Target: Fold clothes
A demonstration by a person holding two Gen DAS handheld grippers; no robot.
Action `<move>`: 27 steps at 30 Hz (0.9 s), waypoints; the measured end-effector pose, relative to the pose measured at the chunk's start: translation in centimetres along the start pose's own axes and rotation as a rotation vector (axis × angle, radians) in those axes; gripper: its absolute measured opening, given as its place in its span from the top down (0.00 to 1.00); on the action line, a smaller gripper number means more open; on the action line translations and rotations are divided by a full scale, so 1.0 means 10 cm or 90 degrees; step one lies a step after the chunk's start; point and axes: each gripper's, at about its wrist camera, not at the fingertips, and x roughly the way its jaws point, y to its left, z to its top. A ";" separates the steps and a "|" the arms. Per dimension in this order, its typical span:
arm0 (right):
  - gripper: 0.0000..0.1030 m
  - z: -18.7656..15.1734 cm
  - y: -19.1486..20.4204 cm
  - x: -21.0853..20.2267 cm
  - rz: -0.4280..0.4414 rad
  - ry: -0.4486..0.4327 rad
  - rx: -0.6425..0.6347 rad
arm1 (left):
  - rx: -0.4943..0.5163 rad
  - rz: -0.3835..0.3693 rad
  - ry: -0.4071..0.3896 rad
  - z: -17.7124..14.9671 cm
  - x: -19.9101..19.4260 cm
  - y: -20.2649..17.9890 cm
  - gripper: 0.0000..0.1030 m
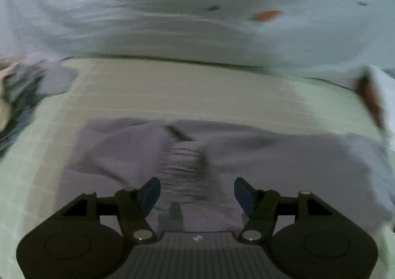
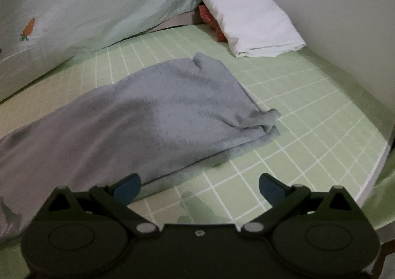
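Both our grippers are empty: the left gripper (image 1: 197, 192) has its fingers wide over the grey garment (image 2: 138, 116), the right gripper (image 2: 199, 189) wide just beside its near hem. We judge one fold is done; next we must pinch an edge. The garment lies on the green checked sheet (image 2: 296, 111). Behind it hangs a carrot-print cloth (image 2: 74, 7), blurred in the left view, perhaps a quilt. A white pillow (image 2: 249, 20) lies further back.
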 end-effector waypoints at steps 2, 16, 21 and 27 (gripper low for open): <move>0.00 0.03 0.00 0.05 0.006 0.003 0.001 | -0.029 -0.001 0.027 0.05 0.18 0.08 0.36; 0.00 0.23 -0.05 0.32 -0.009 0.005 0.048 | -0.049 -0.149 0.051 0.33 0.45 -0.11 0.74; 0.00 0.37 -0.08 0.50 -0.012 0.006 0.077 | 0.007 -0.120 0.121 0.17 0.76 -0.25 0.42; 0.00 0.60 -0.10 0.65 -0.017 -0.032 0.038 | -0.007 -0.123 0.083 0.23 0.47 -0.26 0.14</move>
